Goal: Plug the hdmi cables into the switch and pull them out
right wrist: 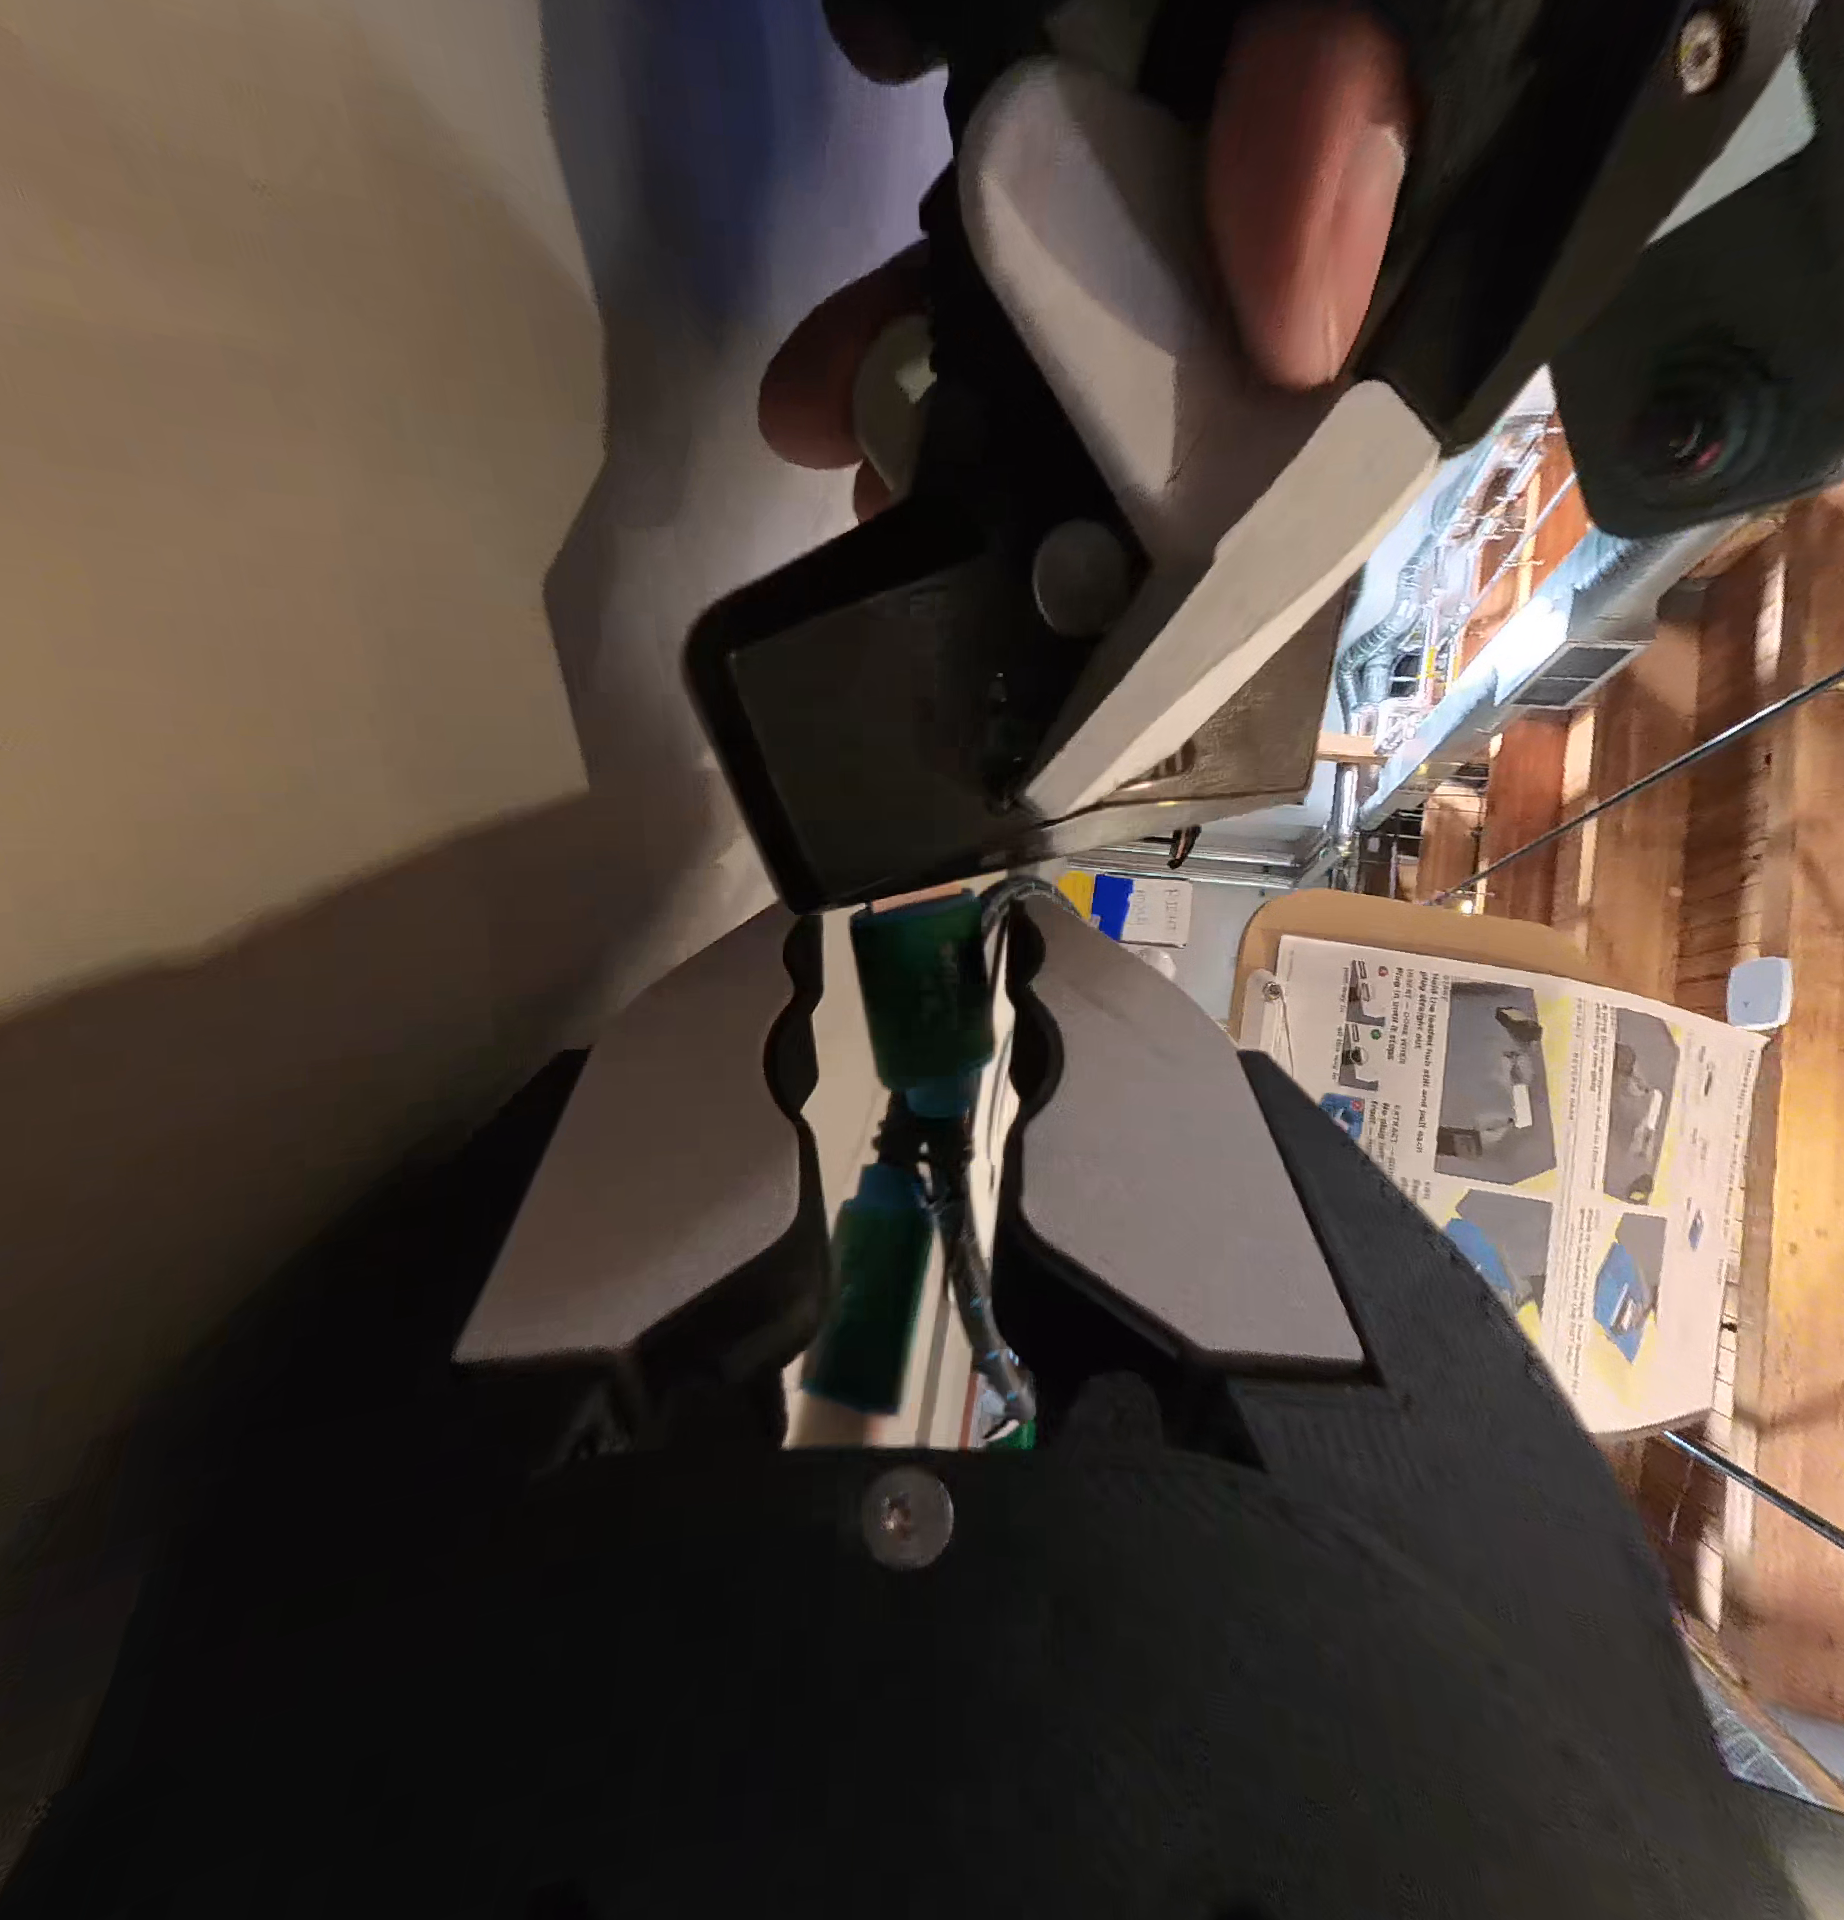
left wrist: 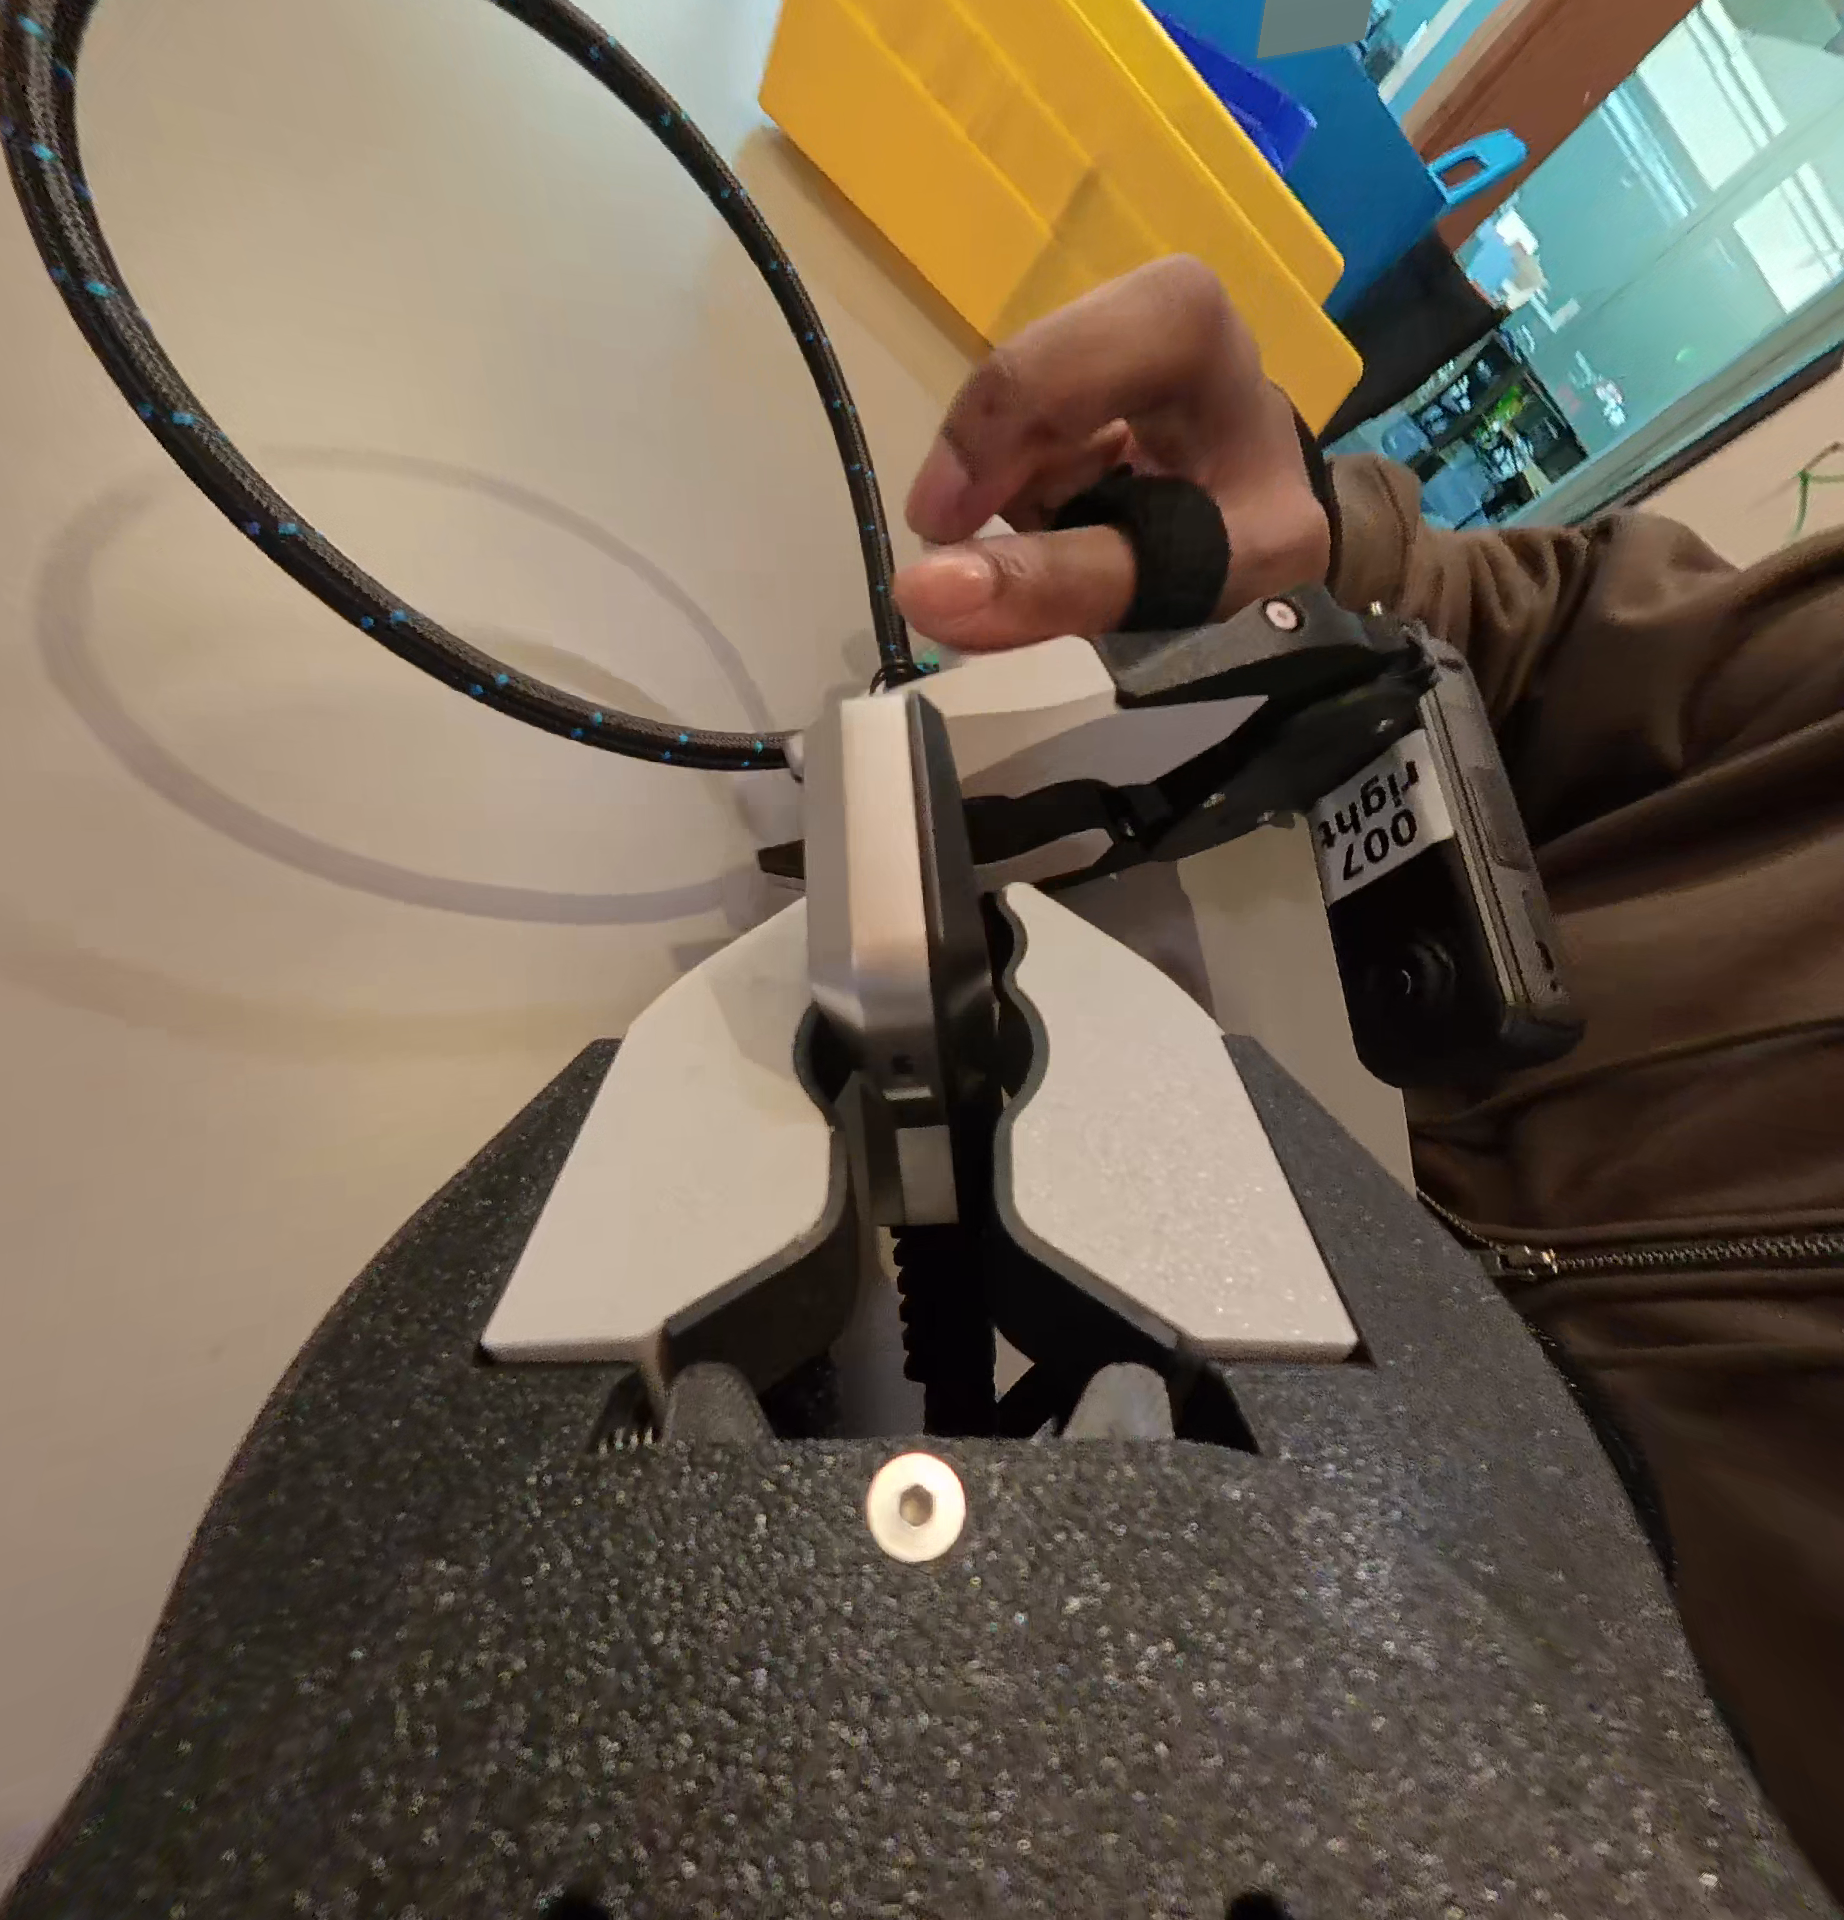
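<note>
1. My left claw (left wrist: 913, 935) is clamped on a flat silver-and-black hub (left wrist: 876, 852). The hub stands on edge between the two white fingers, its long axis running straight ahead and away from the claw.
2. My right claw (right wrist: 913, 925) stands with its fingers apart. A green plug (right wrist: 923, 997) lies in the gap. Daylight shows between it and the left pad, so it is not pinched.
3. The plug's long axis runs along the right claw's fingers, metal tip forward. That tip sits right at the hub's near black edge (right wrist: 845, 727), just beyond the right fingertips. Whether it is seated in a port cannot be told.
4. The hub lies directly ahead of the right claw, tilted across its line. The right claw is the nearer of the two to the plug.
5. A black braided cable (left wrist: 274, 499) loops over the pale surface (left wrist: 378, 260), ahead and left of the left claw, and ends behind the hub. A yellow bin (left wrist: 1053, 187) lies well beyond.
</note>
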The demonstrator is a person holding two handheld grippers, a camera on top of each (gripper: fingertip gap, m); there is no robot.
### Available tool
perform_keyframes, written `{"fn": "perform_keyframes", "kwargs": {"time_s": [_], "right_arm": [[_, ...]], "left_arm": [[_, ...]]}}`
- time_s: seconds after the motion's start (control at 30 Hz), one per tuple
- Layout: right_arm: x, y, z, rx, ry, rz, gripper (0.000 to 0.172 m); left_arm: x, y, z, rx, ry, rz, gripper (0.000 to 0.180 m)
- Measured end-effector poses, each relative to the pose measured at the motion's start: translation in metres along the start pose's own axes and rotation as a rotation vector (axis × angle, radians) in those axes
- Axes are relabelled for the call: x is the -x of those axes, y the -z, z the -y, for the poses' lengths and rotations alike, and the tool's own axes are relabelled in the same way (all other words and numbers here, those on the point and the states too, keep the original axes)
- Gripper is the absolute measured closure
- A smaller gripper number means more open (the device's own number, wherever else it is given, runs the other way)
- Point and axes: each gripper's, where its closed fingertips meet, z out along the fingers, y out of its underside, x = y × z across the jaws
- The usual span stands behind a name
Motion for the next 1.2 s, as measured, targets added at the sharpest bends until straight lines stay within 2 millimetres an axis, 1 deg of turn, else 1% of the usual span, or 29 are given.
{"fn": "perform_keyframes", "kwargs": {"time_s": [0.1,0.17,0.27,0.4,0.5,0.57,0.67,0.8,0.87,0.97,1.1,1.17,1.2], "right_arm": [[0.006,0.004,0.000,0.002,0.032,0.035,0.140],[0.009,0.008,0.000,0.000,0.062,0.040,0.150],[0.013,0.012,0.000,0.011,0.117,0.043,0.154],[0.013,0.015,-0.001,0.013,0.099,0.047,0.147],[0.013,0.016,-0.001,0.012,0.097,0.047,0.146],[0.013,0.015,-0.001,0.015,0.074,0.052,0.148],[0.015,0.014,-0.002,0.029,0.072,0.056,0.155],[0.019,0.015,-0.001,0.013,0.089,0.088,0.155],[0.020,0.017,-0.001,-0.013,0.127,0.097,0.155],[0.016,0.025,-0.003,-0.081,0.163,0.104,0.154],[0.001,0.024,-0.010,-0.011,0.098,0.057,0.153],[0.002,0.023,-0.009,0.011,0.068,0.068,0.153],[0.004,0.025,-0.006,-0.014,0.081,0.080,0.154]], "left_arm": [[-0.008,-0.011,-0.007,0.039,-0.009,-0.027,0.156],[-0.010,-0.013,-0.007,0.036,0.008,-0.046,0.156],[-0.009,-0.016,-0.008,0.034,0.022,-0.037,0.156],[-0.001,-0.015,-0.004,0.010,0.038,0.008,0.156],[-0.001,-0.014,-0.004,0.010,0.036,0.007,0.156],[-0.004,-0.016,-0.005,0.017,0.022,0.002,0.156],[-0.010,-0.020,-0.006,0.024,0.006,-0.009,0.156],[-0.011,-0.022,-0.010,0.050,-0.007,0.009,0.156],[-0.012,-0.023,-0.012,0.069,-0.026,0.016,0.156],[-0.019,-0.028,-0.012,0.081,-0.064,0.035,0.155],[-0.020,-0.024,0.000,0.031,-0.109,0.090,0.155],[-0.019,-0.022,-0.001,0.050,-0.141,0.118,0.155],[-0.021,-0.022,-0.003,0.068,-0.143,0.103,0.155]]}}
